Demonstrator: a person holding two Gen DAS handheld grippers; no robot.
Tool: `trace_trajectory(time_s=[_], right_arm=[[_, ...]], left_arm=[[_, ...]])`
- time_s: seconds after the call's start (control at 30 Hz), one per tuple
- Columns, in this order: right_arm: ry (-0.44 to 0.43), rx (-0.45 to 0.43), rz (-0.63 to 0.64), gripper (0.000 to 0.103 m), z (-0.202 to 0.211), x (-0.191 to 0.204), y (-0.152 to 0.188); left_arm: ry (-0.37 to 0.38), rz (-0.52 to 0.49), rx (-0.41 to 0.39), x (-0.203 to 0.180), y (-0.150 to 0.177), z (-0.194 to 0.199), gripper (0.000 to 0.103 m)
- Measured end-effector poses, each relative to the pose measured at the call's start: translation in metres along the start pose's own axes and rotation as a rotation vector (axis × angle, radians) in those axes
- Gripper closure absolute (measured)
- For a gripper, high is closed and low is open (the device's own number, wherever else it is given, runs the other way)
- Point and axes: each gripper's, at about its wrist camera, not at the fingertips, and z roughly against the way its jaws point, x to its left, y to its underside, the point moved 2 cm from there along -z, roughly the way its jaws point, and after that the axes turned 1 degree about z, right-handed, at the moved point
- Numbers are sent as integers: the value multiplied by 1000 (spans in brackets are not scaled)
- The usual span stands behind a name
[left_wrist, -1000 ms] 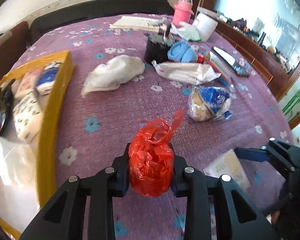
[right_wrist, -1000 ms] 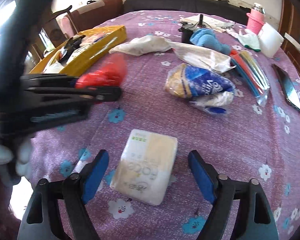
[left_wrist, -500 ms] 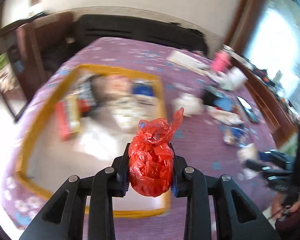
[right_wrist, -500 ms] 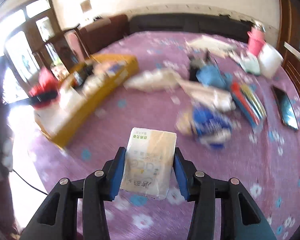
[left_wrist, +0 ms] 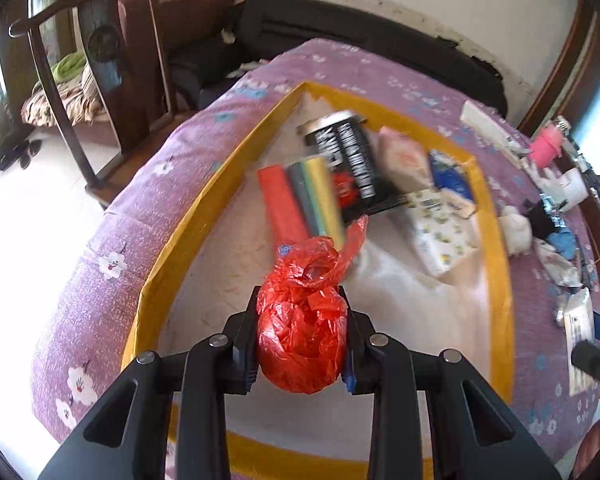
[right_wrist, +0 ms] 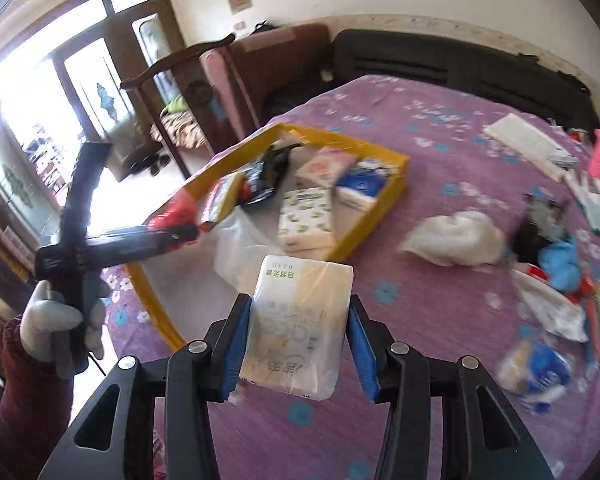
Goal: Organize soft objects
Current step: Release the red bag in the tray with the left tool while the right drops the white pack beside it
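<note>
Midway through the tidy-up, the left gripper [left_wrist: 300, 344] is clamped on a knotted red plastic bag [left_wrist: 302, 328] above the yellow tray [left_wrist: 188, 224] at the desk's [right_wrist: 440, 308] near-left edge, while the right gripper [right_wrist: 298, 344] pinches a pack of tissues [right_wrist: 300, 320] over the purple floral cloth just short of the tray's near rim. Already lying in the tray are several tissue packs [right_wrist: 306, 216], a black packet [left_wrist: 348, 164] and a coloured bundle [left_wrist: 300, 196]. Left on the desk toward its right edge are a white cloth bundle [right_wrist: 456, 238], a blue item [right_wrist: 560, 264] and blurred wrapped packs [right_wrist: 536, 372], so roughly half the sorting looks done.
</note>
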Motion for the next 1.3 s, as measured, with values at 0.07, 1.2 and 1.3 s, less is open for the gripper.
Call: trace_trajectory(time_s=[0.07, 1.2, 1.3], right_arm=[[-28, 25, 17, 52, -16, 11, -8], [-222, 93, 40, 24, -88, 40, -75], [-266, 114, -14, 21, -95, 38, -75]], left_arm=[[-32, 6, 13, 6, -2, -7, 72], [23, 132, -271, 26, 26, 89, 18], [20, 143, -281, 21, 33, 95, 18]])
